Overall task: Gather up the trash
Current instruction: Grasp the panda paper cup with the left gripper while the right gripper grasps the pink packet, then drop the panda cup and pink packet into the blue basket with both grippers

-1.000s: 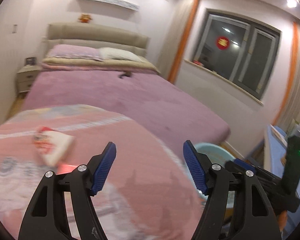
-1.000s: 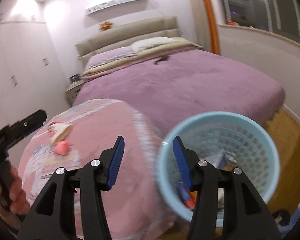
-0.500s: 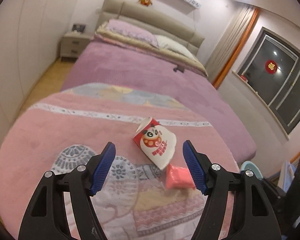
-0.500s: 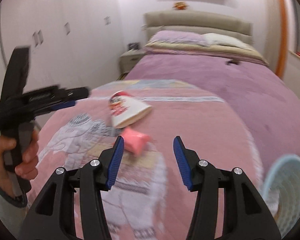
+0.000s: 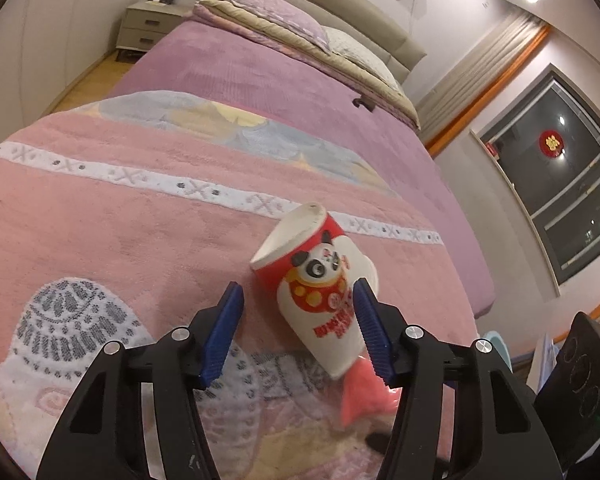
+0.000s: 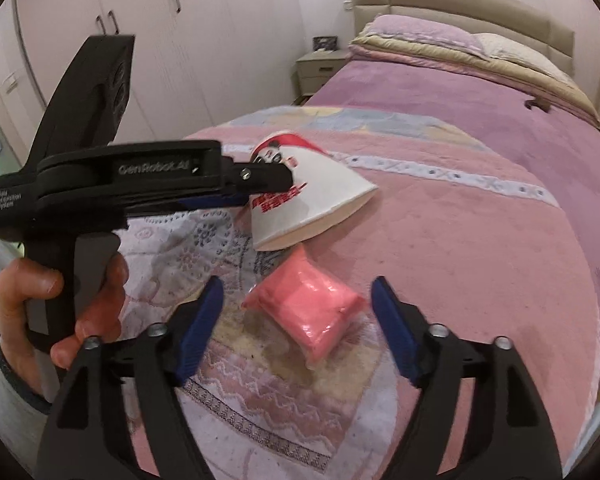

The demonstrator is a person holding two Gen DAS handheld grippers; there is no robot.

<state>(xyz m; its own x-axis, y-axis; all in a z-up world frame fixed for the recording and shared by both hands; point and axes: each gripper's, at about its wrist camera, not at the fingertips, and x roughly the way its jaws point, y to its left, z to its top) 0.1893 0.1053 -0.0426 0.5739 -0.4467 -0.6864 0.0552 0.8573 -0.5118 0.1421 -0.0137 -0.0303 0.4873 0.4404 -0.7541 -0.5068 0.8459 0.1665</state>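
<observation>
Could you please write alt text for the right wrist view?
The right hand-held gripper, jaws open, hovers over a pink packet on a pink blanket. Beyond it lies a tipped paper cup, with the left hand-held gripper reaching in beside it.

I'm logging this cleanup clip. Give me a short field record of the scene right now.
setting: bedroom, pink blanket
trash: paper cup on its side; pink packet beside it
left gripper: jaws just closing, around the cup, no grip visible
right gripper: jaws just opening, straddling the packet, pads clear
</observation>
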